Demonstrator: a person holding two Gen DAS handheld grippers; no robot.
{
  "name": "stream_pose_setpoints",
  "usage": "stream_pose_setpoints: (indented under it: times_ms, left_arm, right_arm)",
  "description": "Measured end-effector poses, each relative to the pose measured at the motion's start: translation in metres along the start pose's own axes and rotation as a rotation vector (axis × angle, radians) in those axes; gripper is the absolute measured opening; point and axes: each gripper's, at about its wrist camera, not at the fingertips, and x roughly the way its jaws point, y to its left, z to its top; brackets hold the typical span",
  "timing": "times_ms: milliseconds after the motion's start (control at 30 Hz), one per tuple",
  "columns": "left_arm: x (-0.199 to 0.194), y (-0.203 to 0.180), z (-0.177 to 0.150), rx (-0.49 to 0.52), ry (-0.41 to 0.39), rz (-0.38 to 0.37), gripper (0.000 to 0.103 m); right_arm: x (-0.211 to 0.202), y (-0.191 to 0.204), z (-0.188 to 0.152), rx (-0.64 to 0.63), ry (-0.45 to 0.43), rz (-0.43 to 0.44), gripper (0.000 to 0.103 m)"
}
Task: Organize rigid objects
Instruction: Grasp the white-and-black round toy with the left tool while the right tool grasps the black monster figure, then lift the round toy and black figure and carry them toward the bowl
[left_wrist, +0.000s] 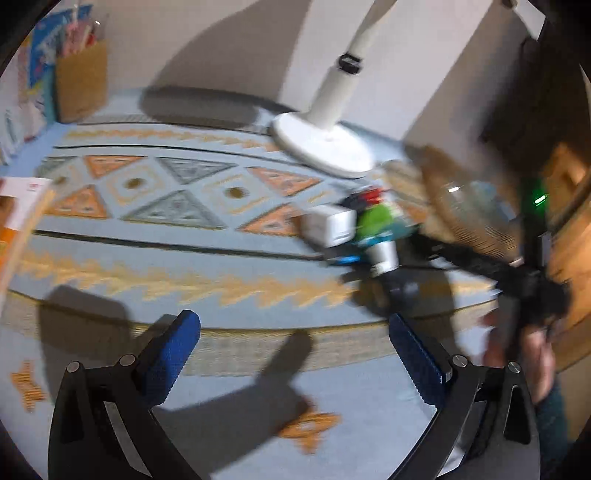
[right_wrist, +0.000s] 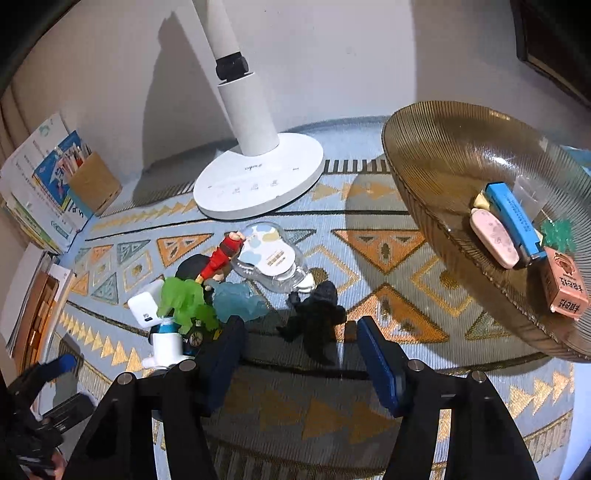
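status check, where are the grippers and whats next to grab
Right hand-held gripper open, empty, jaws astride the black figure. Left hand-held gripper open, empty. Glass plate already holds several items. Green figure close by.

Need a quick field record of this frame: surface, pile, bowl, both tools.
surface: patterned blue-orange mat
pile: black figure, green figure, white charger, red toy, clear blister pack
bowl: amber ribbed glass bowl holding blue stapler, pink case, small pink carton
lamp: white base
right tool: open, black figure between fingers, not gripped
left tool: open, empty
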Motion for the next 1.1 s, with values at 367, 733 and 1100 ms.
stream_pose_setpoints:
  times_ms: [367,733,1100]
  left_arm:
    - [0.058,-0.076,0.013,0.11,0.079,0.005,0.079]
    - [0.07,-0.092,0.006,0.222,0.07,0.152,0.052]
    - [-0.002,-0.069,-0.055,0.167,0.074,0.058,0.051]
  right_arm:
    - [0.011,0.004,0.0,-0.065,-0.012,-0.038,0.039]
    - [-0.04,-0.027,-0.029,-0.009,-0.032,0.016,0.039]
    - [-0.077,0.0,-0.106,-0.197,0.035,0.047,0.039]
